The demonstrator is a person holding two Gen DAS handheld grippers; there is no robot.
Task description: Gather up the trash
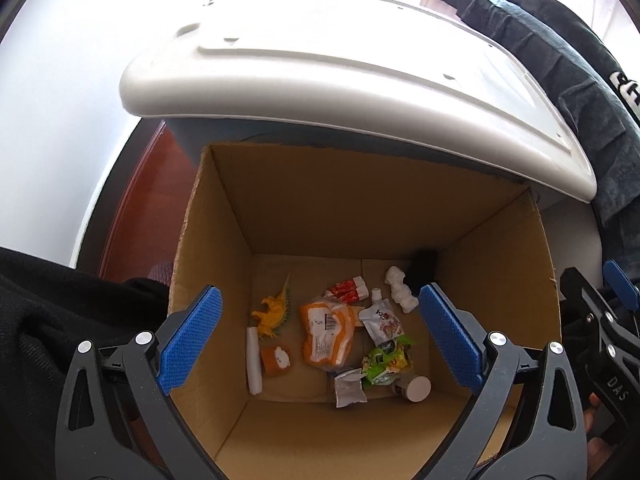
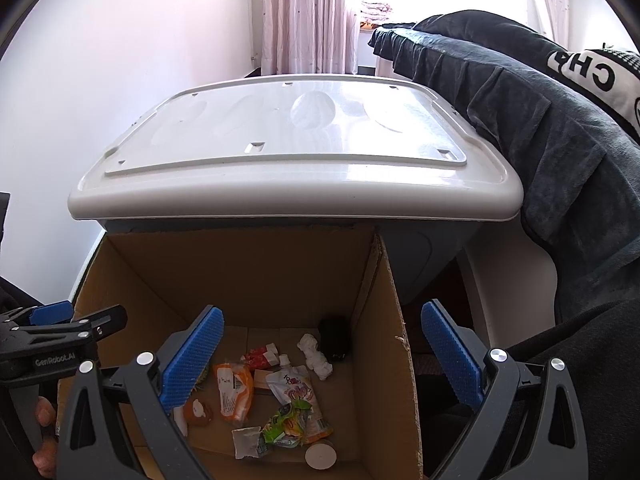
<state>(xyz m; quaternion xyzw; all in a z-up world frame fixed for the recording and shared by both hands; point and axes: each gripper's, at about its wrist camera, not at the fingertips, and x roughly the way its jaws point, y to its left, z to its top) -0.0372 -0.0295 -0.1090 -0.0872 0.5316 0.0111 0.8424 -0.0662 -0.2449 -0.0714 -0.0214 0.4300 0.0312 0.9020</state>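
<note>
An open cardboard box (image 1: 304, 208) (image 2: 384, 352) stands on the floor with trash on its bottom: an orange packet (image 1: 326, 332) (image 2: 233, 392), a white spouted pouch (image 1: 380, 320) (image 2: 292, 390), a green wrapper (image 1: 386, 362) (image 2: 286, 424), a crumpled white tissue (image 1: 400, 288) (image 2: 315, 356), a yellow toy dinosaur (image 1: 274, 312), a small cup (image 1: 416, 388) (image 2: 320, 456). My left gripper (image 1: 320, 340) is open and empty above the box. My right gripper (image 2: 320, 360) is open and empty, straddling the box's right wall. The left gripper also shows in the right wrist view (image 2: 60, 332).
A grey bin with a white lid (image 1: 340, 80) (image 2: 288, 160) stands right behind the box. A dark cloth (image 2: 540, 128) (image 1: 560, 60) drapes over something on the right. White wall on the left; curtains (image 2: 308, 16) at the back.
</note>
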